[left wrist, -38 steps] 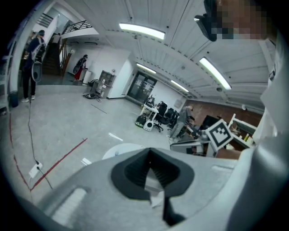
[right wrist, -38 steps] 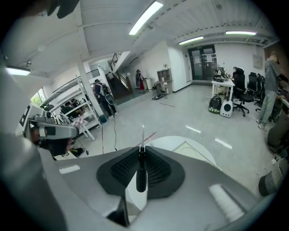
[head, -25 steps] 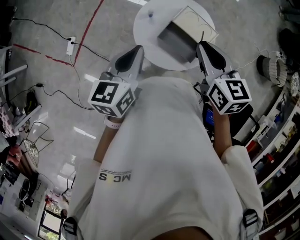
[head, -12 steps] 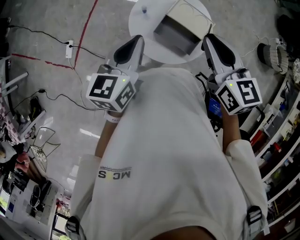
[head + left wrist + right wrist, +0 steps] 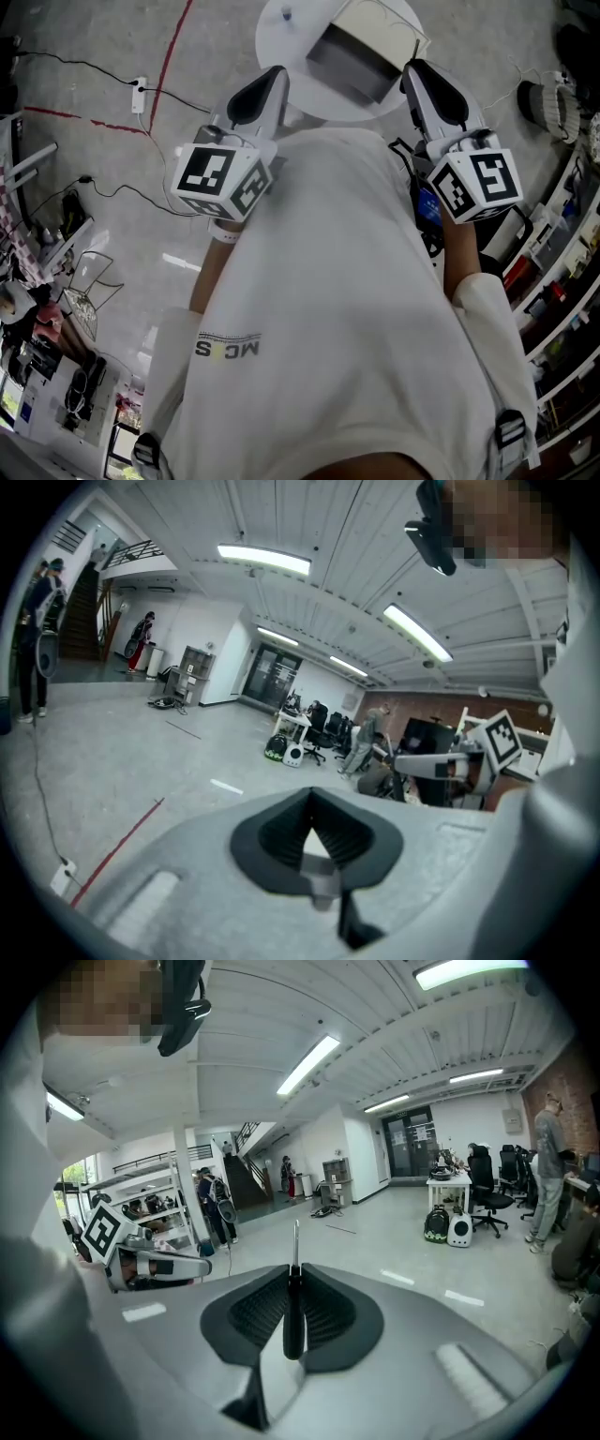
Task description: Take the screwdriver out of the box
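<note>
Right hand-held gripper [image 5: 292, 1321] is clamped on the screwdriver [image 5: 292, 1309]. The black handle sits between the pads; the metal shaft sticks out past the tips, pointing into the room. Left hand-held gripper [image 5: 314, 846] is narrow, pads meeting at the tips, nothing between them.

Head view: both are held up in front of the person's white shirt [image 5: 328, 309], one on each side. A round white table [image 5: 281, 33] at far centre carries the open box [image 5: 361, 47]. A small blue item [image 5: 286, 16] lies left of the box. The screwdriver is out of the box.
</note>
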